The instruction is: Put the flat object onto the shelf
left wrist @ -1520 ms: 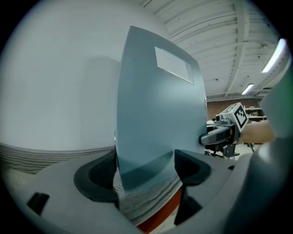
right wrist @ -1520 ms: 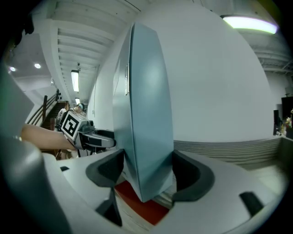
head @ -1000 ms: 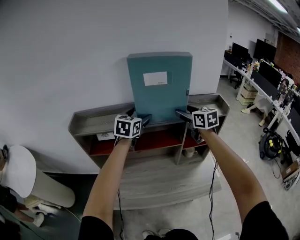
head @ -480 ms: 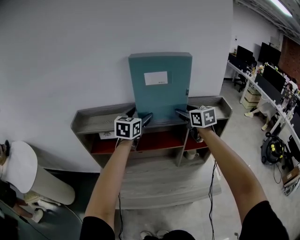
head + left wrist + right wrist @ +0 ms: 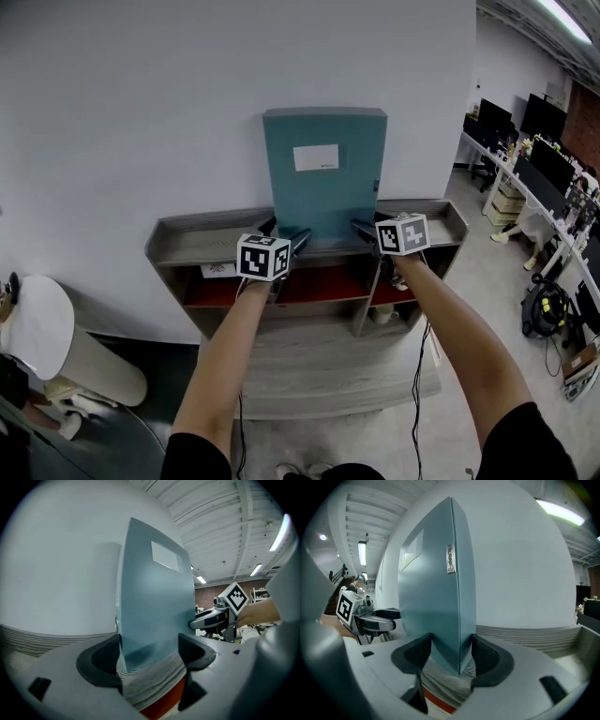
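One white wall (image 5: 141, 112) rises behind one grey shelf (image 5: 187, 246). The shelf has a railed top level. Below that is a level with a red floor, split by one upright divider (image 5: 367, 291) into two compartments. Under those is a plain grey board.

One teal file box (image 5: 325, 173) stands upright on the shelf's top level. It is a little right of the shelf's middle, and its back is against the wall. It carries one white label (image 5: 316, 157) on its front face and one small clasp (image 5: 375, 186) on its narrow right side.

Two bare forearms reach up to the shelf's front edge, each with one pair of tongs and one marker cube. There are two cubes, the left (image 5: 262, 258) and the right (image 5: 403, 234).

The left tongs (image 5: 284, 231) are at the shelf's top level and are closed on the box's lower left corner. In the left gripper view the box (image 5: 154, 606) fills the gap of the left tongs (image 5: 150, 651). One pad is on the wall side and the other is on the front face.

The right tongs (image 5: 368, 225) clamp the lower right corner in the same way. In the right gripper view the box (image 5: 431, 597) sits tight between both pads of the right tongs (image 5: 450, 644). The jaws are spread only as wide as the box is thick.

One sheet of paper (image 5: 217, 270) lies in the shelf's left red compartment.
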`<state>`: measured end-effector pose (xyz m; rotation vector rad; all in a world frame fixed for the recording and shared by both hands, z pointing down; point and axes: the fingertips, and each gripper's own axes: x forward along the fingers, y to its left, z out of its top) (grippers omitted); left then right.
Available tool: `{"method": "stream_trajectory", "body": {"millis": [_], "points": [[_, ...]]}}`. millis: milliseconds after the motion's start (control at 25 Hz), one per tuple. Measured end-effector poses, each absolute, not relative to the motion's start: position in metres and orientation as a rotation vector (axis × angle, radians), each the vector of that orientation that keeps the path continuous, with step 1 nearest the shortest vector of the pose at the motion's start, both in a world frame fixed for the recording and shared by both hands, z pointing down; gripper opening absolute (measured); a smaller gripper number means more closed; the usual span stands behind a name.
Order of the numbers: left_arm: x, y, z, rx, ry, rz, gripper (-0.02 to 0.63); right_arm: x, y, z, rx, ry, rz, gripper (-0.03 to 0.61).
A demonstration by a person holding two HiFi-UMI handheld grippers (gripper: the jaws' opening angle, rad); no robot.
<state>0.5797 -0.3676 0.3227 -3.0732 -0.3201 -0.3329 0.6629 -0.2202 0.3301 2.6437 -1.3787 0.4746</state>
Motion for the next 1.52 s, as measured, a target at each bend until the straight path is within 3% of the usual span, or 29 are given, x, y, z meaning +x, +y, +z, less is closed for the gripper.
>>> {"method": "stream_trajectory", "body": {"millis": [920,1520], "points": [[0.585,-0.369,0.326,-3.062,-0.288,-0.405,0.391,0.669,-0.225,0.336,2.642,-1.264,0.361,0.244],[0.573,-0.386,0.323,-3.045,-0.296,-0.424,0.391,0.643,-0.195,0.334,2.666,-1.328,0.411,0.282]]}}
